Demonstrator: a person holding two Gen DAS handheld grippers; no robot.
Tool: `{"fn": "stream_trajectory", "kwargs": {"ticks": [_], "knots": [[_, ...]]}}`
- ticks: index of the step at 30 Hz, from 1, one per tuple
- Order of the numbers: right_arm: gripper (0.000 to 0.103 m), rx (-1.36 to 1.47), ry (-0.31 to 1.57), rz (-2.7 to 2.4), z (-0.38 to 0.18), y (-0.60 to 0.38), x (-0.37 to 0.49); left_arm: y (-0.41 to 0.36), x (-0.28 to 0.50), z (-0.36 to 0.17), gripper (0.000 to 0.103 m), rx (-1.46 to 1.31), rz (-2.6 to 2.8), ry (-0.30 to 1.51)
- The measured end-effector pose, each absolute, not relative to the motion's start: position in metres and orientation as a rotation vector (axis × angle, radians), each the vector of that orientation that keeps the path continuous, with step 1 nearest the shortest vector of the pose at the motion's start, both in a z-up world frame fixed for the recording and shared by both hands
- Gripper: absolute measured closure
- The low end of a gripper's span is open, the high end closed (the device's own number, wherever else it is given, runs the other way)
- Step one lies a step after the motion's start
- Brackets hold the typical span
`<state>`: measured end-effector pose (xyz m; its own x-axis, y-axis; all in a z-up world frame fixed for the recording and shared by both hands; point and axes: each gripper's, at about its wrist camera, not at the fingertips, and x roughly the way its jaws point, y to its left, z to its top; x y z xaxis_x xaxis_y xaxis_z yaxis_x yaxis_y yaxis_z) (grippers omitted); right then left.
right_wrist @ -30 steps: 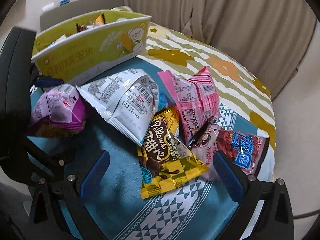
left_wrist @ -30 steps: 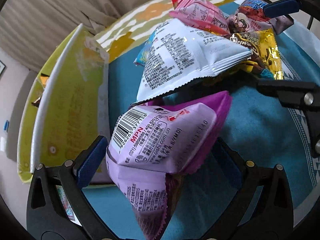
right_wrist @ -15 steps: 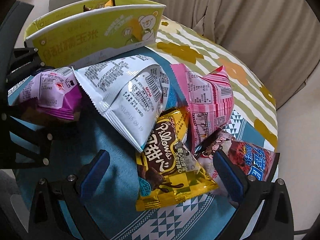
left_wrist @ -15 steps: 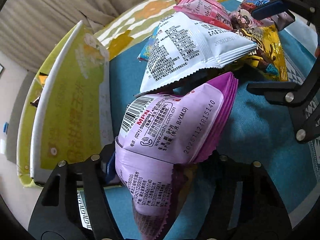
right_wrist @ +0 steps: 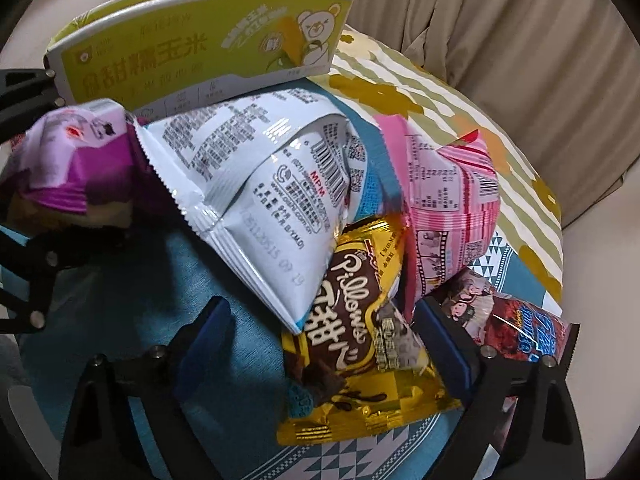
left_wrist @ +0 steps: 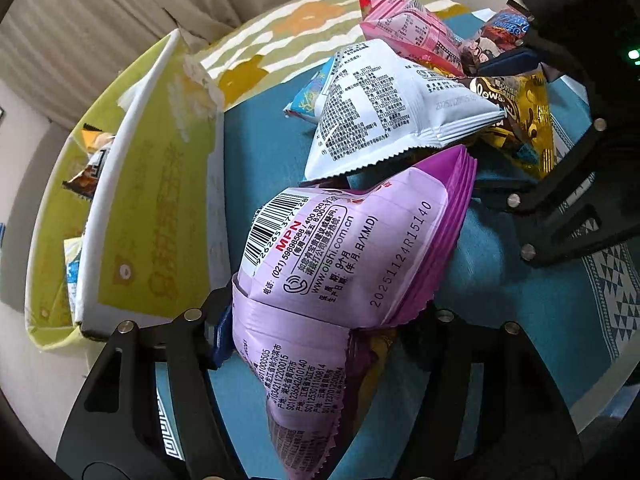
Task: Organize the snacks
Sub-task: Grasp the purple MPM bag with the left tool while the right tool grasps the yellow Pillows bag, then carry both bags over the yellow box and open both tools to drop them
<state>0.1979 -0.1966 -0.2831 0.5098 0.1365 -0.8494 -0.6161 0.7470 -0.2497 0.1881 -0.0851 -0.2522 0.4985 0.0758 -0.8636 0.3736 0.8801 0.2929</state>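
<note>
Left tool [left_wrist: 320,344] is clamped on the purple snack bag [left_wrist: 352,256], so it just needs lifting clear of the white bag [left_wrist: 392,108] and over the yellow-green box's [left_wrist: 160,200] rim, while the right tool [right_wrist: 320,348], jaws apart, straddles the gold Pillows pack [right_wrist: 356,340].

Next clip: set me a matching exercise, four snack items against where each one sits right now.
Items:
1. purple packet
2. gold Pillows packet
3. white packet
4. yellow-green box

Places:
A. at the far edge of the table, holding snacks
B. lying between the open right gripper fingers
C. clamped in the left gripper
D. leaning on the pile, between the purple and pink packets

Pairs: 1-C, 2-B, 3-D, 4-A
</note>
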Motion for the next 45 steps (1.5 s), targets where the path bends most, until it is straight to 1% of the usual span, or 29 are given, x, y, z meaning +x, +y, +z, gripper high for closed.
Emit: {"fn": "stream_trajectory", "kwargs": {"ticks": [4, 5, 6, 7, 8, 9, 12, 18, 28, 45], "knots": [[0.017, -0.589, 0.939, 0.476, -0.285, -0.196, 0.199, -0.084, 0.187, -0.250, 0.041, 0.476, -0.182, 1.044], [0.022, -0.591, 0.941, 0.471, -0.286, -0.197, 0.199, -0.083, 0.188, -0.249, 0.041, 0.471, -0.180, 1.043], [0.030, -0.594, 0.941, 0.464, -0.286, -0.197, 0.199, -0.082, 0.188, -0.248, 0.041, 0.468, -0.179, 1.043], [0.034, -0.599, 0.941, 0.454, -0.286, -0.198, 0.199, -0.082, 0.188, -0.247, 0.041, 0.466, -0.178, 1.042], [0.042, -0.602, 0.943, 0.443, -0.285, -0.199, 0.199, -0.083, 0.185, -0.247, 0.041, 0.465, -0.176, 1.040], [0.047, -0.601, 0.945, 0.438, -0.284, -0.199, 0.199, -0.083, 0.183, -0.246, 0.041, 0.464, -0.174, 1.038], [0.050, -0.580, 0.953, 0.432, -0.281, -0.203, 0.197, -0.084, 0.180, -0.243, 0.041, 0.461, -0.173, 1.031], [0.052, -0.555, 0.960, 0.412, -0.276, -0.207, 0.182, -0.087, 0.167, -0.233, 0.041, 0.469, -0.169, 1.006], [0.052, -0.532, 0.959, 0.394, -0.263, -0.216, 0.148, -0.085, 0.140, -0.215, 0.041, 0.456, -0.154, 0.970], [0.053, -0.521, 0.911, 0.443, -0.228, -0.213, 0.080, -0.070, 0.084, -0.160, 0.041, 0.414, -0.078, 0.861]]}}
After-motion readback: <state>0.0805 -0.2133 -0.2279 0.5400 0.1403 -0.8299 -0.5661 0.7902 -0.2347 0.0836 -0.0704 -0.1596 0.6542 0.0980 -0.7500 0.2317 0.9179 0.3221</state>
